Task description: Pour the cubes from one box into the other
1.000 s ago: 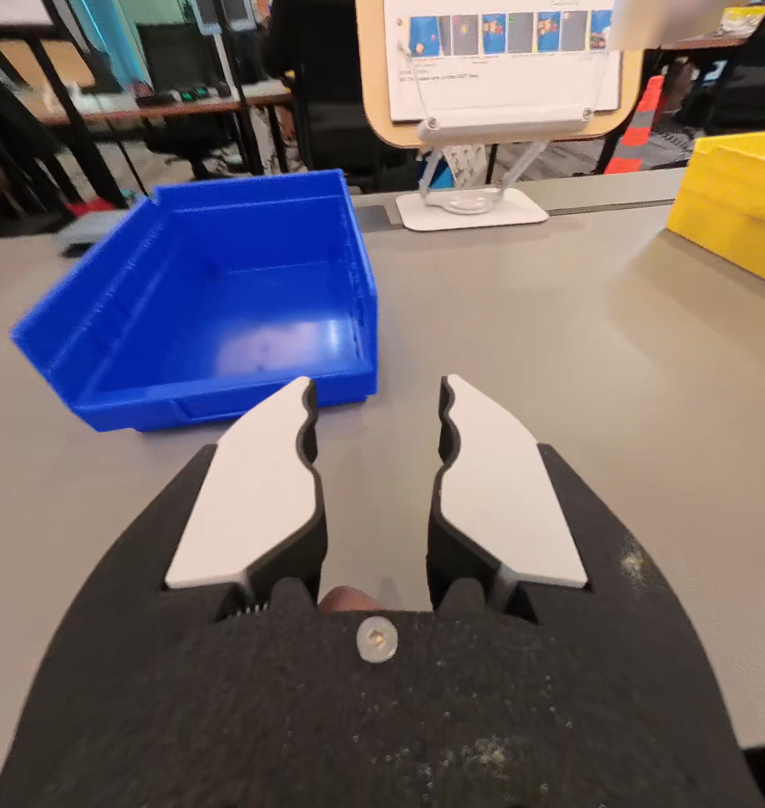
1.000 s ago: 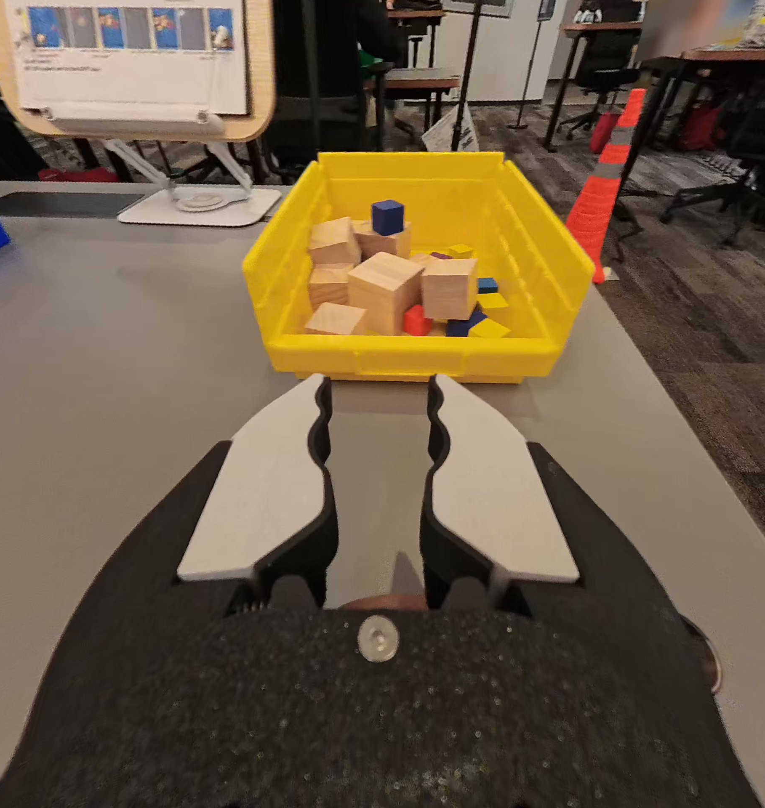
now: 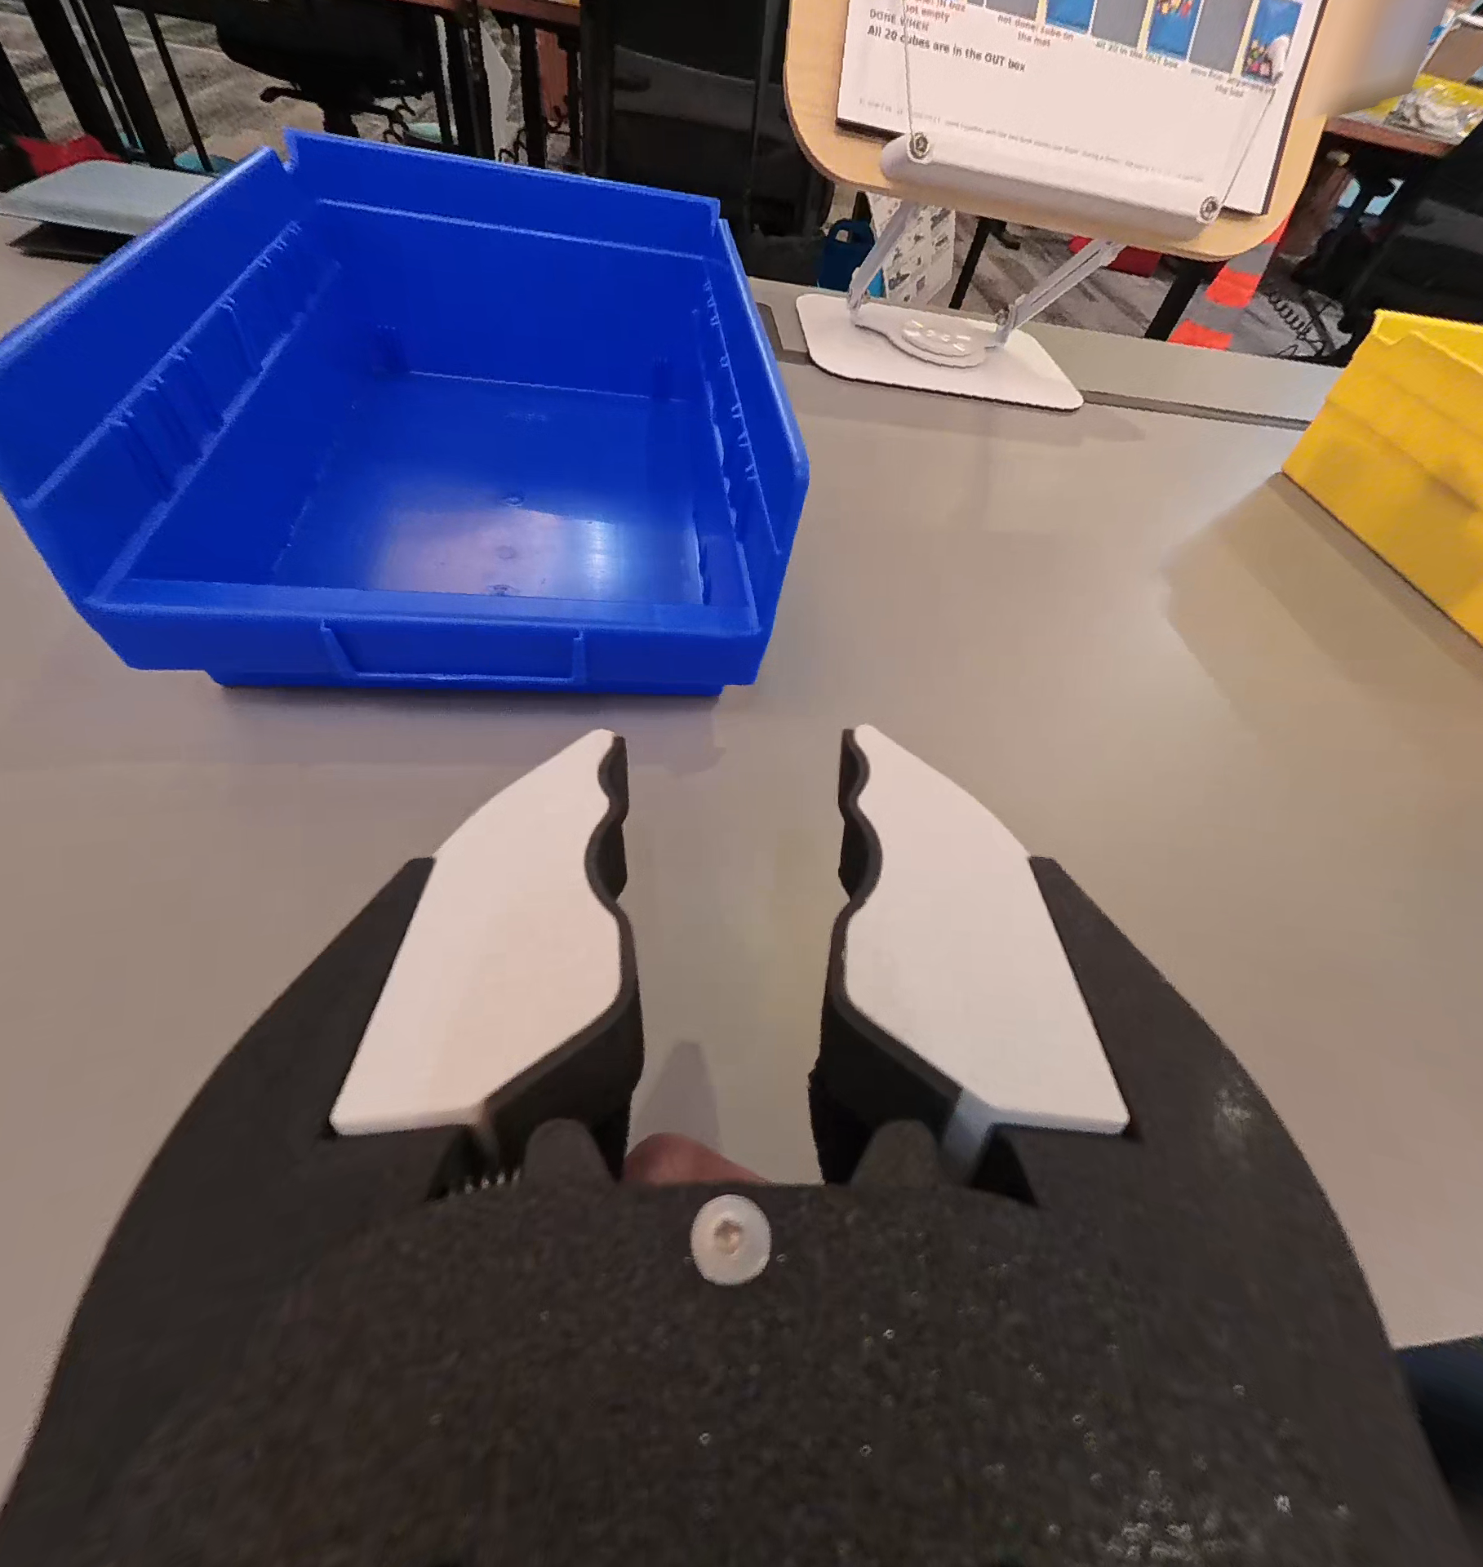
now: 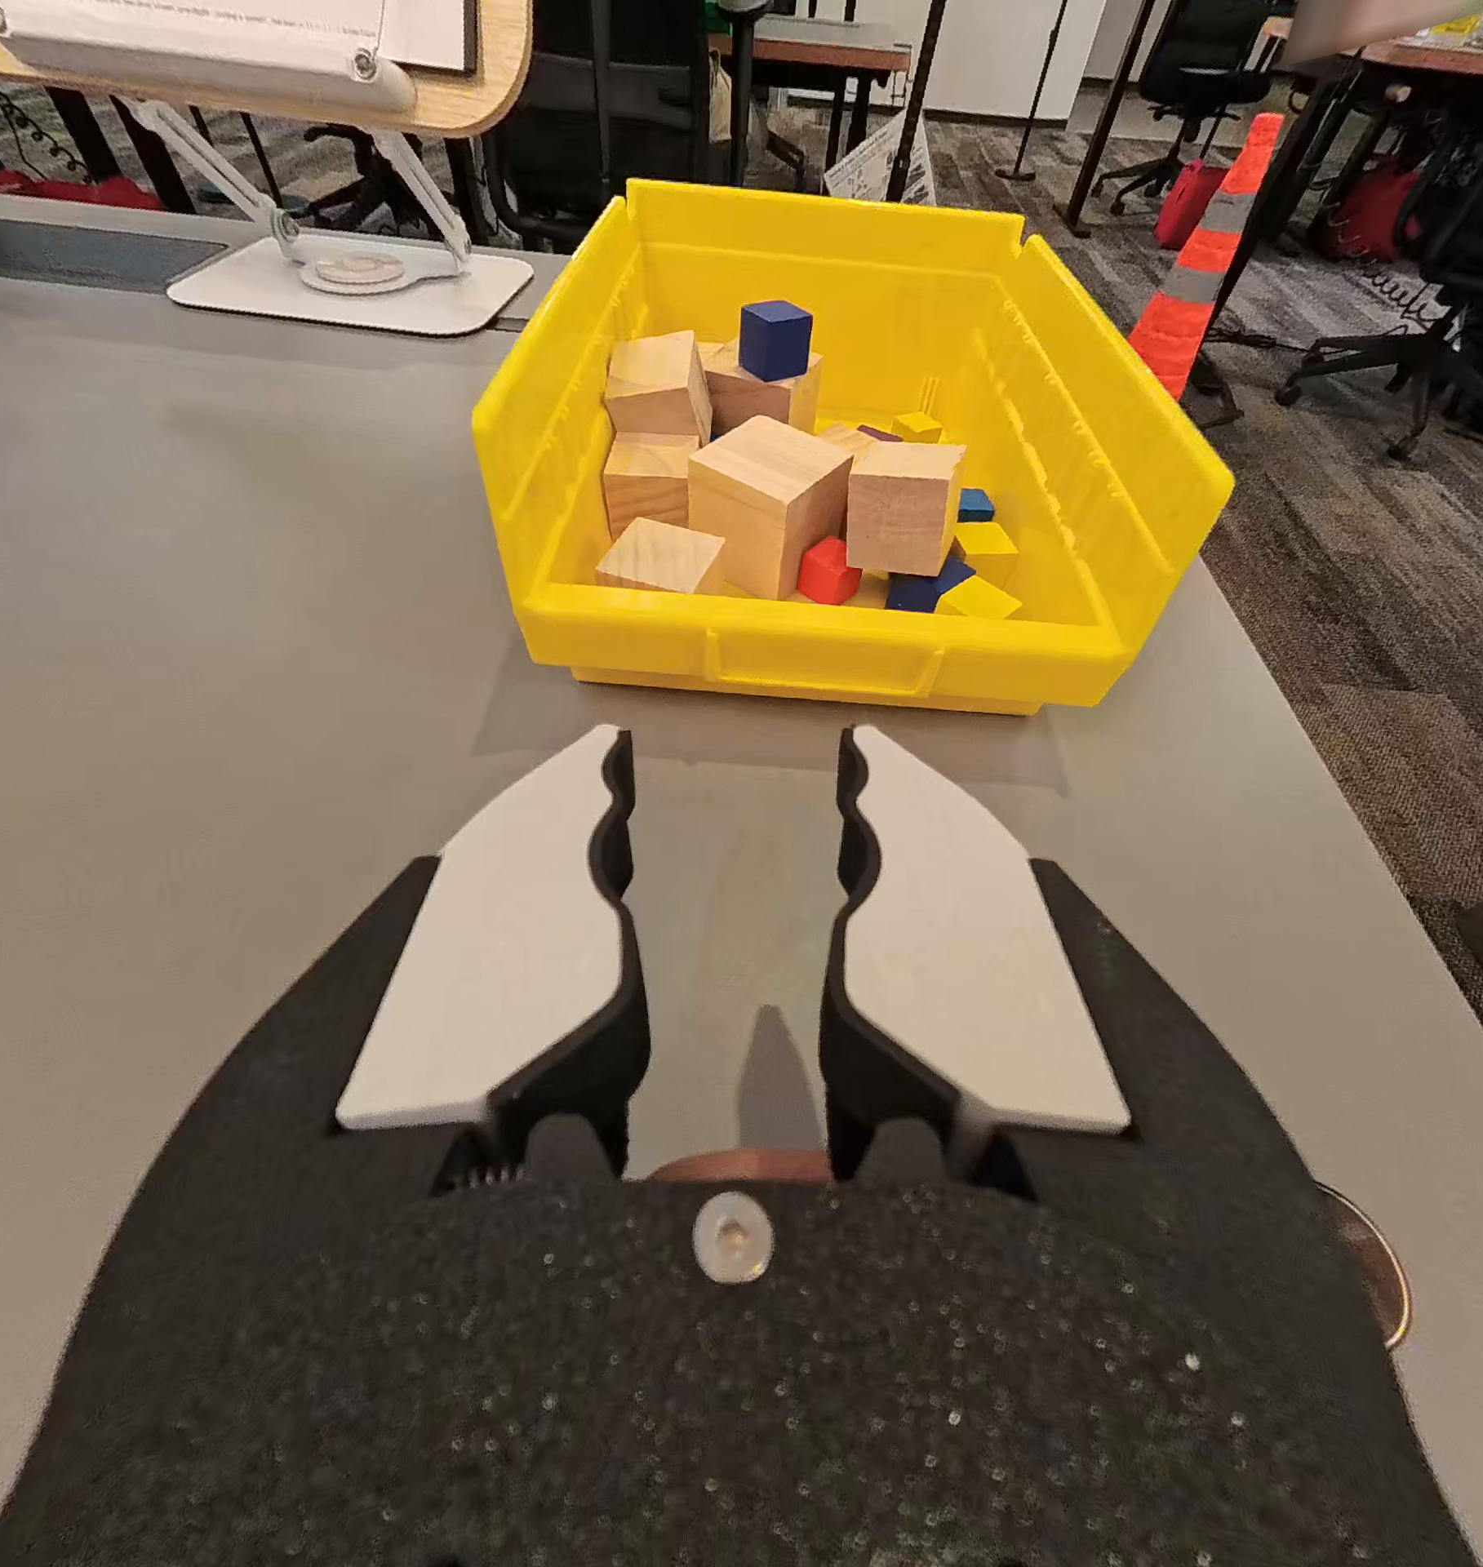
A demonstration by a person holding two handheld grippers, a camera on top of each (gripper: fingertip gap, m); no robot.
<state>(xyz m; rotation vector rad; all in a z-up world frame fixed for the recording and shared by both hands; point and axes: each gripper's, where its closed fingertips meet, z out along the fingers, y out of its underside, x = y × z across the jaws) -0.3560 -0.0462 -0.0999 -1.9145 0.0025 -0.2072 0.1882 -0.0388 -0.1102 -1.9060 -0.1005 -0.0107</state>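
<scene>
Two bins sit on the grey tabletop (image 3: pixel 1017 593), one ahead of each hand-held gripper. The left hand-held gripper (image 3: pixel 731 746) hovers above the tabletop with its white fingers spread apart and nothing between them. The blue box (image 3: pixel 432 653) stands just beyond its fingertips and a little to their left, its low front wall facing the camera; its inside holds no cubes. Off to the right edge of the left wrist view, well apart from the blue box, a corner of the yellow box (image 3: pixel 1416 475) shows.

The right hand-held gripper (image 4: pixel 733 746) also has its fingers parted, holding nothing, and it points straight at the yellow box (image 4: pixel 814 649), whose front wall lies just ahead of the fingertips without touching them. Inside that box the cubes (image 4: pixel 767 500) lie in a loose heap: several large plain wooden ones piled toward the left and middle, a blue cube (image 4: pixel 773 339) perched on top of the pile at the back, a small red cube (image 4: pixel 827 572) wedged low near the front wall, and small blue and yellow ones scattered to the right.

Behind both boxes a document stand (image 3: pixel 941 339) with a white base rests on the tabletop, carrying a printed sheet. An orange traffic cone (image 4: pixel 1204 254) stands on the carpet beyond the right edge of the tabletop.
</scene>
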